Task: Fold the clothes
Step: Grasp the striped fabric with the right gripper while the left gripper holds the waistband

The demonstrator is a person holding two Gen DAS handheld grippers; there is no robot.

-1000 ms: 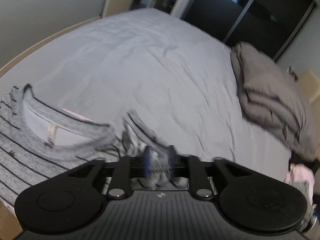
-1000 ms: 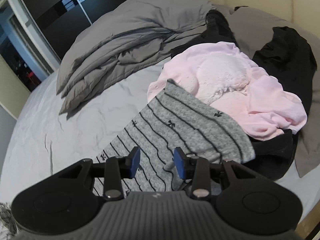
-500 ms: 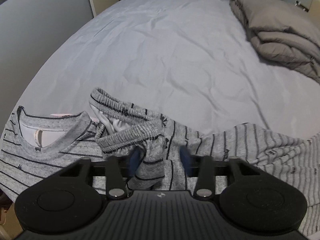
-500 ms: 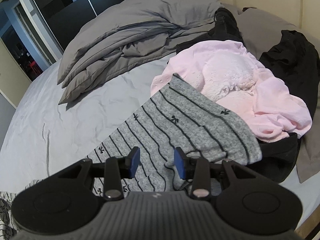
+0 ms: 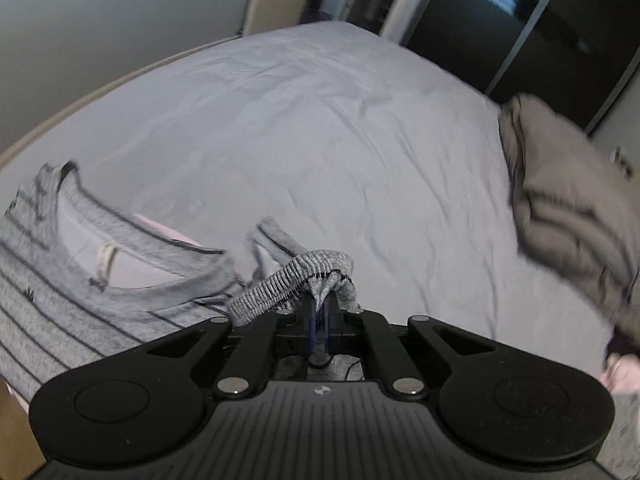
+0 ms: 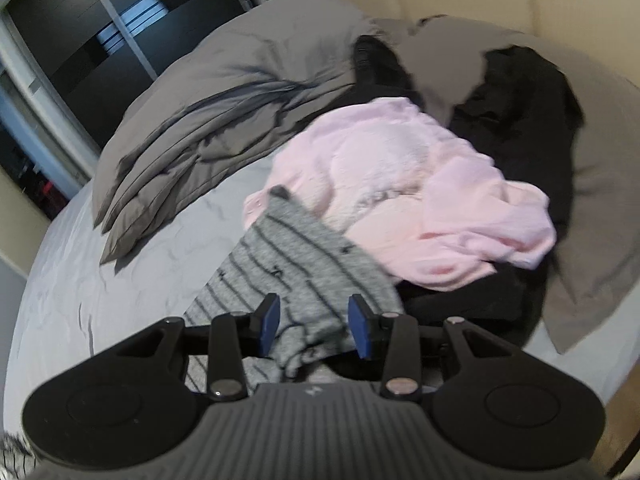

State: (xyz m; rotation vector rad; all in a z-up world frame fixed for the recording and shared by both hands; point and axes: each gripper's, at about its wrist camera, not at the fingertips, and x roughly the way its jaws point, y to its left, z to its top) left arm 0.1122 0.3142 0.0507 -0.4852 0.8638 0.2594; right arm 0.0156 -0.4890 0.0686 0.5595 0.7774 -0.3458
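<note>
Grey striped trousers lie across the bed. In the left wrist view their ribbed waistband (image 5: 288, 280) bunches up over my left gripper (image 5: 319, 312), which is shut on it. A matching grey striped shirt (image 5: 60, 280) lies flat at the left, neckline up. In the right wrist view a trouser leg (image 6: 296, 256) runs away from me toward the pile of clothes. My right gripper (image 6: 313, 326) is open, with the leg's near end lying between its blue pads.
The grey bed sheet (image 5: 320, 140) stretches ahead of the left gripper. A folded grey duvet (image 6: 220, 92) lies beyond it. A pink garment (image 6: 400, 200), black clothes (image 6: 520, 92) and a grey pillow (image 6: 600, 200) are heaped by the beige headboard.
My left gripper, open half a second ago, has shut on the trousers' waistband and its view has swung left. The right gripper stays open and has shifted slightly over the trouser leg.
</note>
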